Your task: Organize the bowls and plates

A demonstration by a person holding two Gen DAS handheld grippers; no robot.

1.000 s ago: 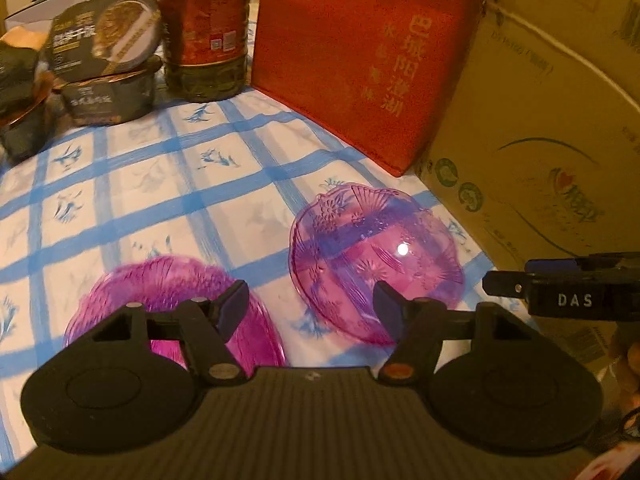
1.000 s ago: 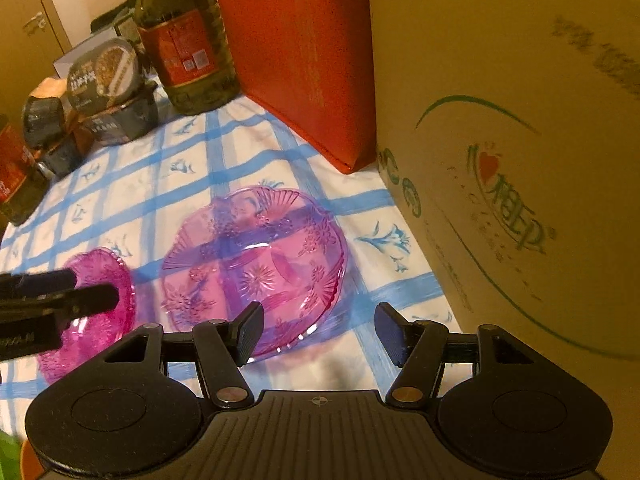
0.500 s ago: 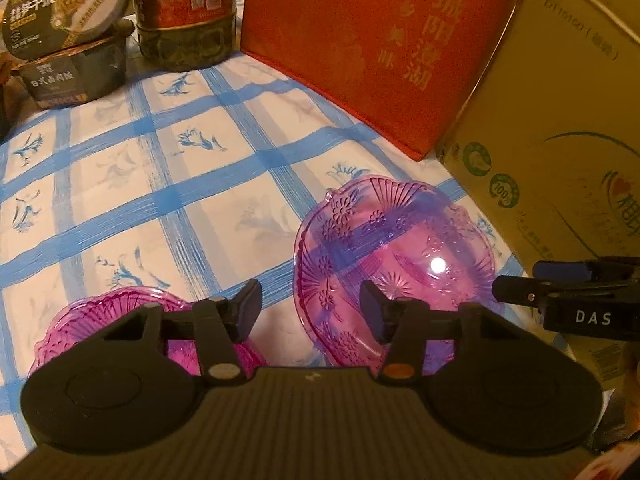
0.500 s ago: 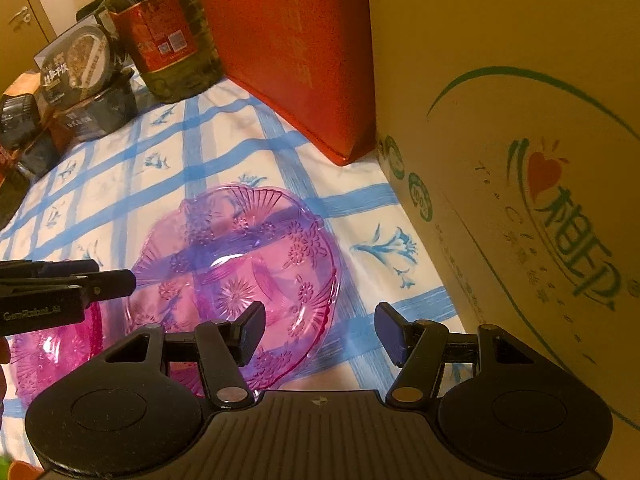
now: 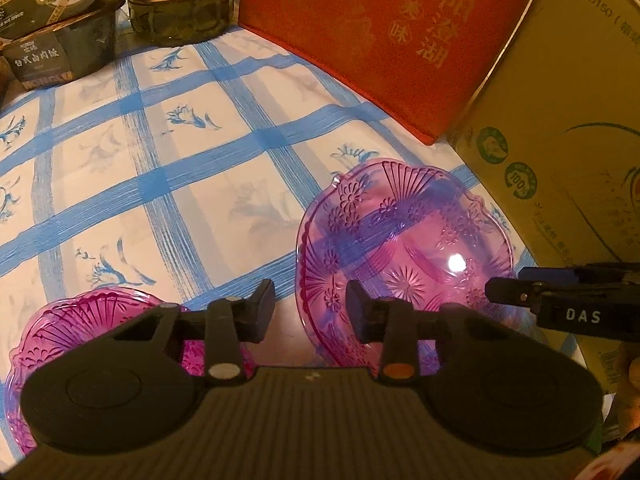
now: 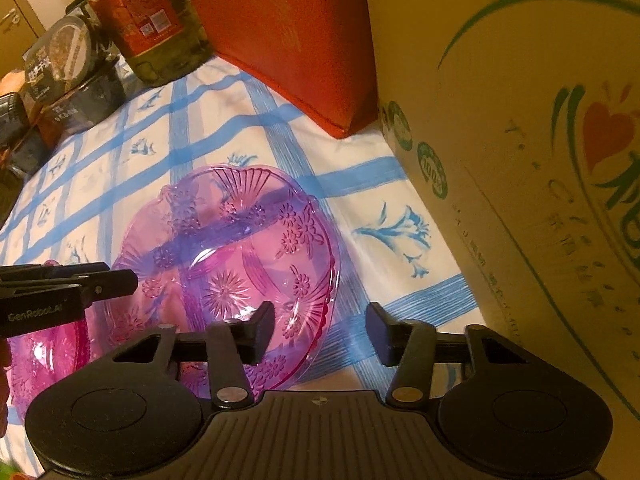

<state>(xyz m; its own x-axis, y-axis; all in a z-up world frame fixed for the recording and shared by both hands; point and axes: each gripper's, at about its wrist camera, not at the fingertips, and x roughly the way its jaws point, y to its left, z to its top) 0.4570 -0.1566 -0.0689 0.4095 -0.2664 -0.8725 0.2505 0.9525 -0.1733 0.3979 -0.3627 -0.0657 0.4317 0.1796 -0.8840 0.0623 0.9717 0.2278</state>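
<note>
A clear pink patterned plate [image 5: 404,248] [image 6: 240,248] lies on the blue-checked tablecloth [image 5: 160,168]. A darker pink bowl [image 5: 76,320] [image 6: 44,356] sits to its left, partly hidden by the grippers. My left gripper [image 5: 311,312] straddles the plate's left rim, one finger over the inside and one outside. Its jaws are closing with a gap still showing. My right gripper [image 6: 320,328] straddles the plate's right rim the same way. Its jaws are closing too, and the pads are not touching the rim. Each gripper shows side-on in the other's view.
A large cardboard box [image 6: 540,160] stands close on the plate's right. A red bag [image 5: 380,40] leans behind the plate. An oil bottle [image 5: 180,0] and stacked food tubs [image 5: 60,28] stand at the far left.
Both grippers have come down and in toward the pink plate, one on each side, and their jaws have narrowed. The plate and bowl have not moved.
</note>
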